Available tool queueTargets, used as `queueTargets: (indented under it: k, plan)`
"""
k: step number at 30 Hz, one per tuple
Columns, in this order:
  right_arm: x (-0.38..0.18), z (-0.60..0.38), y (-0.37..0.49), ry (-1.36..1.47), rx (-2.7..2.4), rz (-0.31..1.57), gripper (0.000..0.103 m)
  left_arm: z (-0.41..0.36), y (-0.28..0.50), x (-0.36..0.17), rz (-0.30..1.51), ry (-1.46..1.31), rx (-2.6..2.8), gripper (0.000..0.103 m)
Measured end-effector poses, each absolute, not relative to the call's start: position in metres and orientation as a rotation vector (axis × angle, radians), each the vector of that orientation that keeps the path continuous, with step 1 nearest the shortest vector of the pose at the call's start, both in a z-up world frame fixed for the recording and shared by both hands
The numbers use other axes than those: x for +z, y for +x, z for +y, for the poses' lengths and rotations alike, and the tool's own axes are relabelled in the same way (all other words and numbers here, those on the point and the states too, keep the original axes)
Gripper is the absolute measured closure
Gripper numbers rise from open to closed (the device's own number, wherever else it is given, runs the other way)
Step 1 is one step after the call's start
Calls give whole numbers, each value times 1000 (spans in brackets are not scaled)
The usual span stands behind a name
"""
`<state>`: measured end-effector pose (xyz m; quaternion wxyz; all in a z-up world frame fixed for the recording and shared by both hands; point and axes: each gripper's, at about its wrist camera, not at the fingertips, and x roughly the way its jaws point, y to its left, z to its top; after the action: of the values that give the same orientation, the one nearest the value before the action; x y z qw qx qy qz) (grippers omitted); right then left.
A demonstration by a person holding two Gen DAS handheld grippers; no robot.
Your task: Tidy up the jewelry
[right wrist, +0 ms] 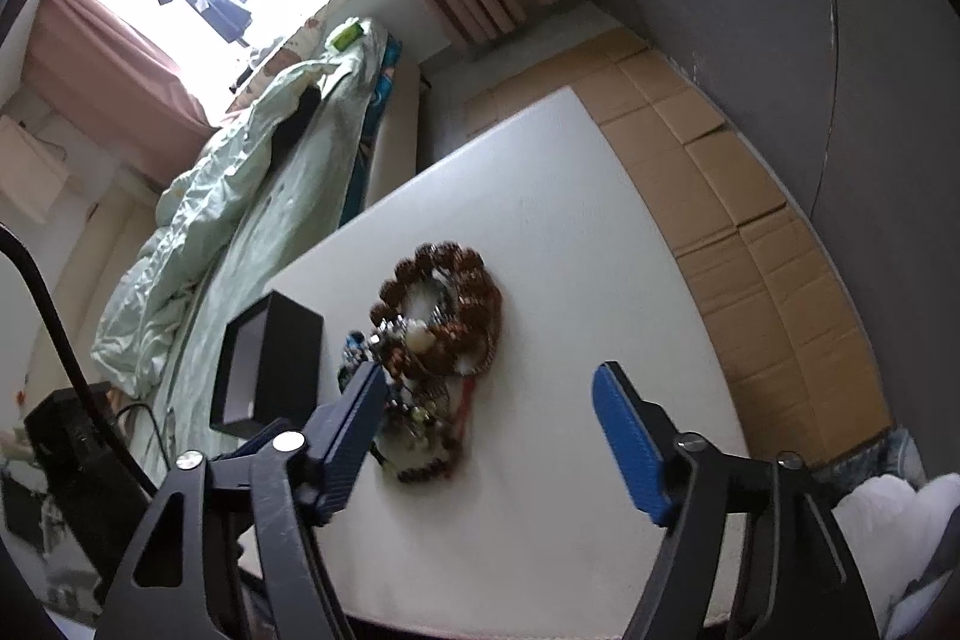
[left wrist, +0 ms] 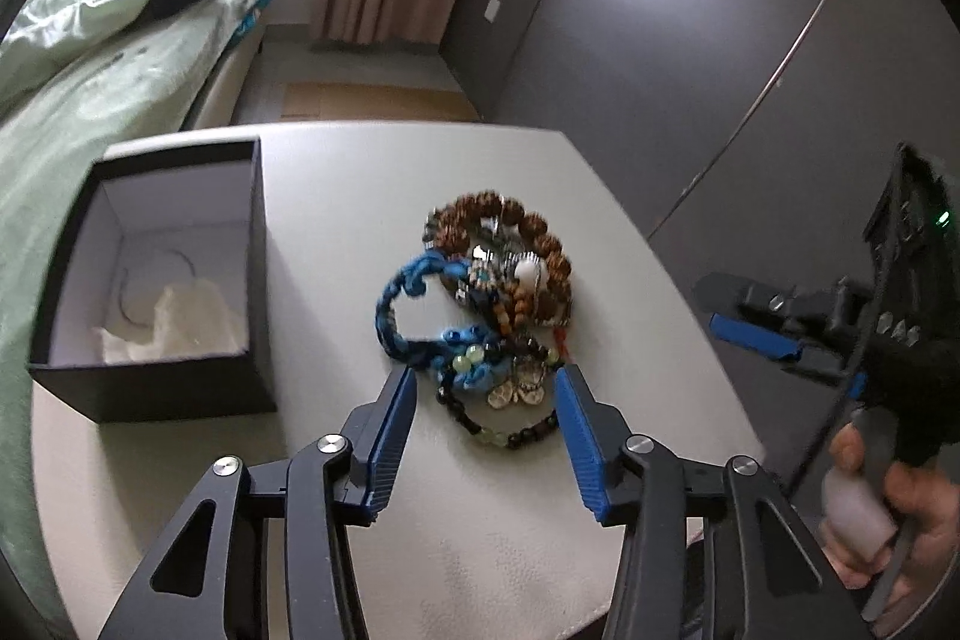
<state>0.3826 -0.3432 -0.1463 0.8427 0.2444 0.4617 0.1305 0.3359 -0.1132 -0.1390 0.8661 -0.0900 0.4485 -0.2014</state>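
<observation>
Jewelry pile bracketed, nothing lifted yet

Left wrist view: your left gripper (left wrist: pixel 486 382) hangs with its fingers (left wrist: pixel 393 430) spread wide, released, straddling the near end of the jewelry pile (left wrist: pixel 486 304) on the white table (left wrist: pixel 480 508). A dark beaded bracelet (left wrist: pixel 504 427) lies between the tips; a blue braided bracelet (left wrist: pixel 414 304) and a brown bead bracelet (left wrist: pixel 510 232) lie beyond. The black box (left wrist: pixel 162 280) stands open to the left, well apart from the pile, with white padding inside.

Right wrist view: your right gripper (right wrist: pixel 486 394) is also released and holds nothing, hovering near the same pile.

You appear to be at the pick step. Next, lower the left fingers, close on one strand only, then carry it to the box; tangling could drag neighbours along.
</observation>
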Motion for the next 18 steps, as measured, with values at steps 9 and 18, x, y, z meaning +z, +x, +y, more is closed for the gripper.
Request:
queueTargets:
  k: [9, 18]
  plan:
    - [-146, -344, 380, 525, 303, 963, 37, -120, 347, -171, 994, -162, -382, 65]
    - [-149, -339, 385, 518, 320, 975, 49, -122, 342, -170, 986, -143, -385, 93]
